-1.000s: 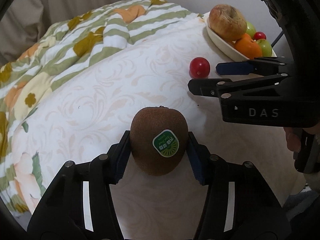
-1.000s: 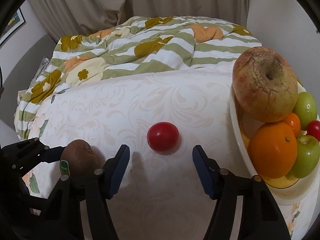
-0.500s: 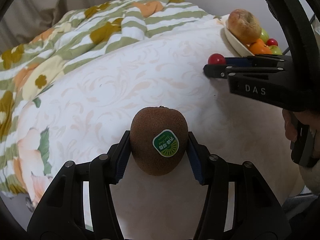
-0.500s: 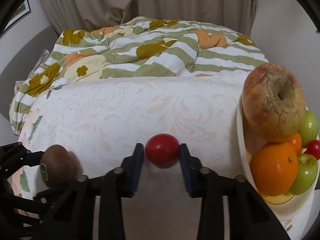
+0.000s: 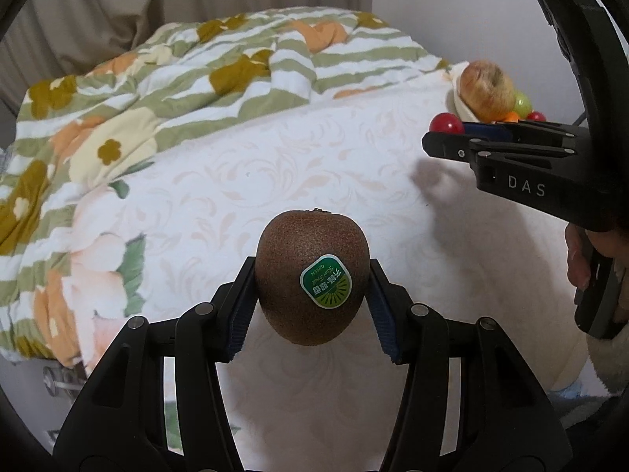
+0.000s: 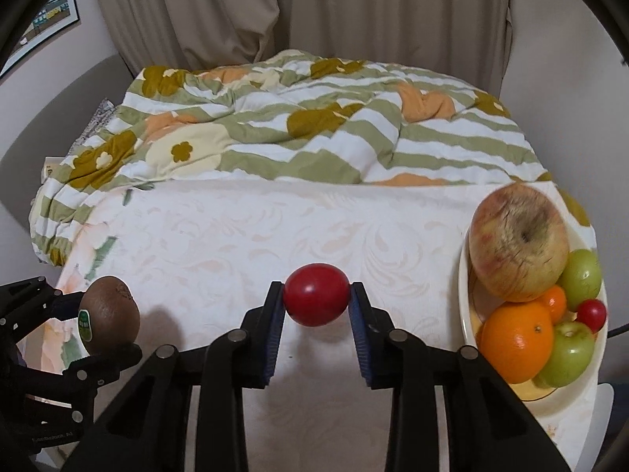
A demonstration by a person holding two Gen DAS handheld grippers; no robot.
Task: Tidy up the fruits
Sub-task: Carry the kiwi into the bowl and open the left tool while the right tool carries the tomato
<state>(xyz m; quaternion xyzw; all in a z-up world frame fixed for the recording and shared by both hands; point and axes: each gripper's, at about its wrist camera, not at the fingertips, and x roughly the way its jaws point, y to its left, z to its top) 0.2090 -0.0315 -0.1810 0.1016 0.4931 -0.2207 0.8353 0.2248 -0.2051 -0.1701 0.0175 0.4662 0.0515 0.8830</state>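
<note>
My left gripper (image 5: 312, 295) is shut on a brown kiwi (image 5: 310, 271) with a green sticker and holds it above the white cloth. The kiwi also shows at the left of the right wrist view (image 6: 110, 314). My right gripper (image 6: 316, 303) is shut on a small red fruit (image 6: 316, 293), lifted off the cloth; the fruit shows in the left wrist view too (image 5: 446, 122). A cream fruit bowl (image 6: 468, 314) at the right holds a large blotchy apple (image 6: 519, 240), an orange (image 6: 517, 344), green fruits and a small red one.
The white patterned cloth (image 6: 275, 236) covers the surface under both grippers. A green-striped floral quilt (image 6: 314, 126) lies bunched behind it, with curtains (image 6: 354, 11) beyond. The bowl sits close to the right edge by the wall.
My right gripper closed on the red fruit and lifted it off the cloth. My left gripper, still holding the kiwi, rose and drew back from the bowl.
</note>
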